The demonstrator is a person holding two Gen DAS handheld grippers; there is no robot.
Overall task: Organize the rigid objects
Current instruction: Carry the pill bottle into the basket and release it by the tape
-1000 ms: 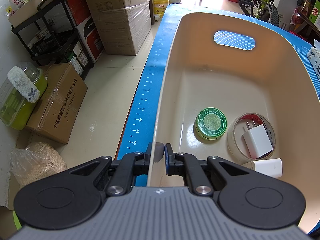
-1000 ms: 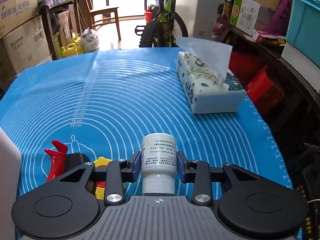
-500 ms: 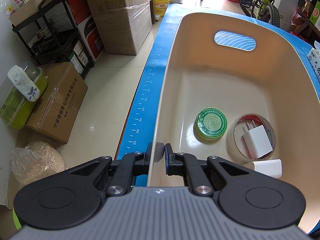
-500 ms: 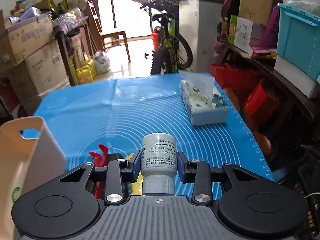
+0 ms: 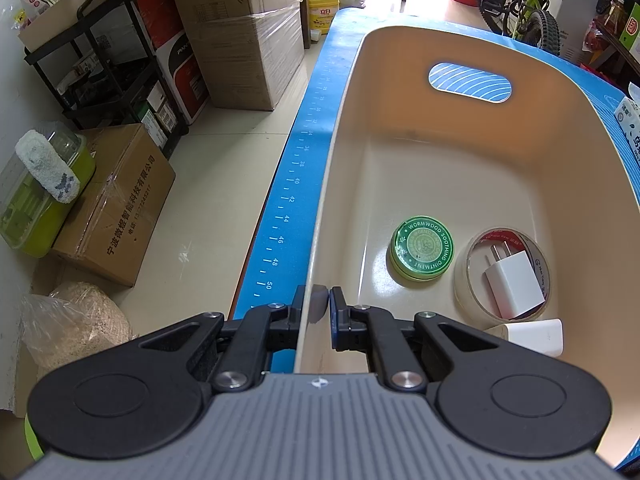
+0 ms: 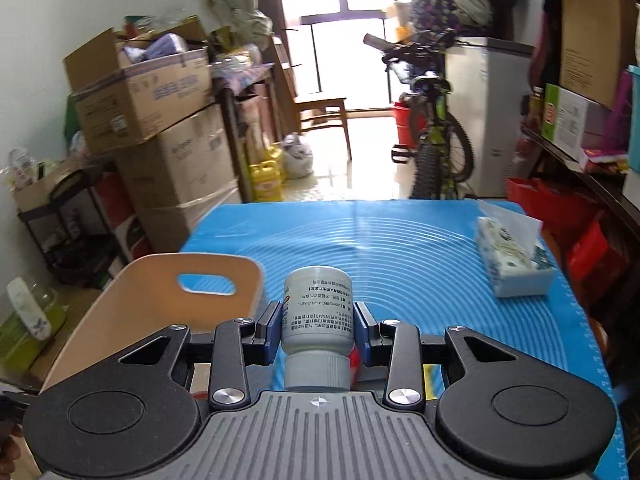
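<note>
My left gripper (image 5: 316, 308) is shut on the near left rim of a beige bin (image 5: 460, 184). In the bin lie a green ointment tin (image 5: 422, 247), a tape roll (image 5: 464, 280) with a white charger (image 5: 514, 284) inside it, and a second white charger (image 5: 536, 336). My right gripper (image 6: 316, 326) is shut on a white pill bottle (image 6: 318, 308), cap toward the camera, held high above the blue mat (image 6: 420, 248). The bin (image 6: 160, 292) sits to its lower left.
A tissue box (image 6: 514, 264) stands on the mat's right side. Cardboard boxes (image 5: 244, 28), a black rack (image 5: 100, 64) and a green container (image 5: 36, 192) are on the floor left of the table. A bicycle (image 6: 432, 136) stands beyond the table's far edge.
My right gripper has risen with the pill bottle and swung left, bringing the bin into view. My left gripper has stayed still on the bin's rim.
</note>
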